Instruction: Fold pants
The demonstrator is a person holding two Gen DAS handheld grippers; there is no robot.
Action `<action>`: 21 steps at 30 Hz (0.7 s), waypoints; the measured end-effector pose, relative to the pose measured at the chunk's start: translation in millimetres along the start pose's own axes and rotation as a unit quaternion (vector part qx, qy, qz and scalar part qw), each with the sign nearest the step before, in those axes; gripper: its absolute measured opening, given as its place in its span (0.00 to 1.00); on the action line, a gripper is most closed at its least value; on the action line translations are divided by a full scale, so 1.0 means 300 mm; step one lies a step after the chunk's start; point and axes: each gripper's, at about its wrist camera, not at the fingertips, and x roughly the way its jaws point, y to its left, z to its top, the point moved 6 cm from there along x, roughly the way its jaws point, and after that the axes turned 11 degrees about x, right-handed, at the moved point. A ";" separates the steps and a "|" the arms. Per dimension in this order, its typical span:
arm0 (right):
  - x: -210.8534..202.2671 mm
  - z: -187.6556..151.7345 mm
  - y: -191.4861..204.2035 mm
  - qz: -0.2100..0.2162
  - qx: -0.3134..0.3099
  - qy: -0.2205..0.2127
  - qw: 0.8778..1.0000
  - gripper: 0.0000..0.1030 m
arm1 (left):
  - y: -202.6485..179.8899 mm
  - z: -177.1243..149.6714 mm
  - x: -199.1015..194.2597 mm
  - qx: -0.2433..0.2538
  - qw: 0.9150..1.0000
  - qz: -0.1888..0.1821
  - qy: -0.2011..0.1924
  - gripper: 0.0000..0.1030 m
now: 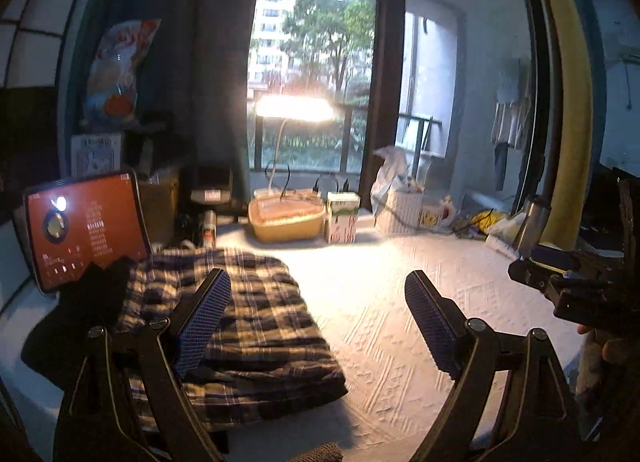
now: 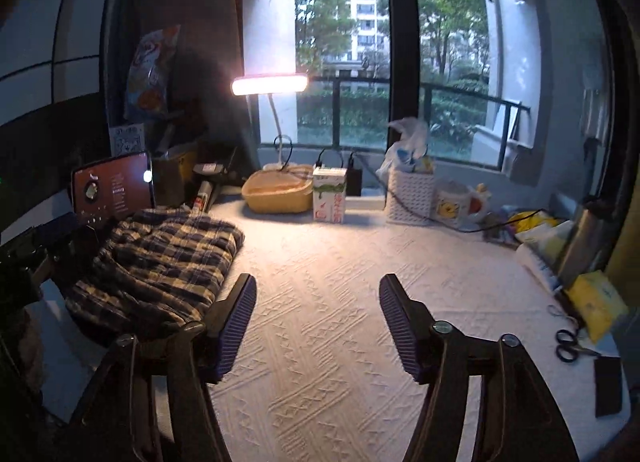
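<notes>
Left of the lamp (image 2: 270, 84), your tablet (image 1: 86, 228) has its lower corner hidden behind a dark cloth (image 1: 76, 318). The plaid pants (image 2: 160, 262) lie folded in a rumpled stack just in front of it, on the white tablecloth (image 2: 340, 302). Your left gripper (image 1: 318, 316) and right gripper (image 2: 318, 326) both gape, grasping nothing.

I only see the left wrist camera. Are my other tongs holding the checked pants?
Observer: No. The right tongs are open, with only white tablecloth showing between them.
Operator: Where are the pants from over there?
Observer: The checked pants lie off to the left of those tongs, not between the fingers.
Operator: Is anything sharp near them?
Observer: Yes. Black-handled scissors lie on the cloth at the far right.
</notes>
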 end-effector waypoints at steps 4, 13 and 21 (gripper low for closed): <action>-0.078 0.022 0.010 -0.001 -0.005 -0.023 1.000 0.71 | -0.022 0.037 -0.054 0.013 1.000 0.005 -0.025 0.86; -0.228 0.061 0.025 -0.008 -0.007 -0.071 0.997 0.86 | -0.040 0.091 -0.139 0.017 0.998 0.020 -0.065 0.99; -0.298 0.067 0.021 -0.030 -0.003 -0.093 0.995 0.97 | -0.046 0.089 -0.151 0.022 0.997 0.041 -0.064 0.99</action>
